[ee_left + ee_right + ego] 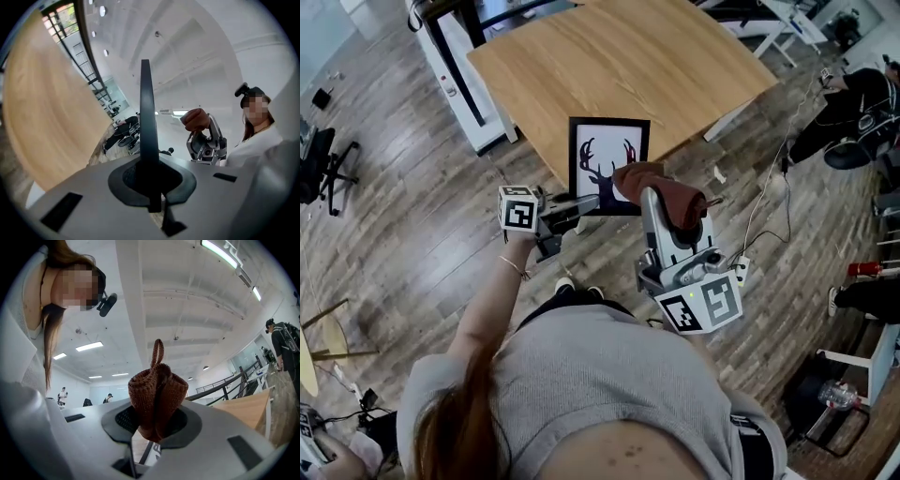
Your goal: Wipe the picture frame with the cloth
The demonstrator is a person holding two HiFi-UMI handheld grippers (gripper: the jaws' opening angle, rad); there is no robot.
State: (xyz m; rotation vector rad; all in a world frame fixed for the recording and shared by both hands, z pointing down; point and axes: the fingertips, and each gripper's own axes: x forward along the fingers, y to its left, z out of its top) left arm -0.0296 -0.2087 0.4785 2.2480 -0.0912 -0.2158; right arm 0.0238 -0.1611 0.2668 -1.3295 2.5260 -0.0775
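Note:
A black picture frame (pixel 607 164) with a dark deer print on white is held up off the wooden table (pixel 619 66), near its front edge. My left gripper (pixel 592 201) is shut on the frame's lower left edge; in the left gripper view the frame (pixel 146 126) stands edge-on between the jaws. My right gripper (pixel 661 195) is shut on a bunched reddish-brown cloth (pixel 661 192), which lies against the frame's lower right corner. In the right gripper view the cloth (pixel 157 397) bulges out of the jaws. The left gripper view also shows the cloth (pixel 197 119) in the right gripper.
The light wooden table has white legs (pixel 750 103). Dark plank floor surrounds it, with a cable (pixel 769 202) and a power strip (pixel 739 270) at the right. A person in black (pixel 853 112) sits at the far right, and an office chair (pixel 328 169) stands at the left.

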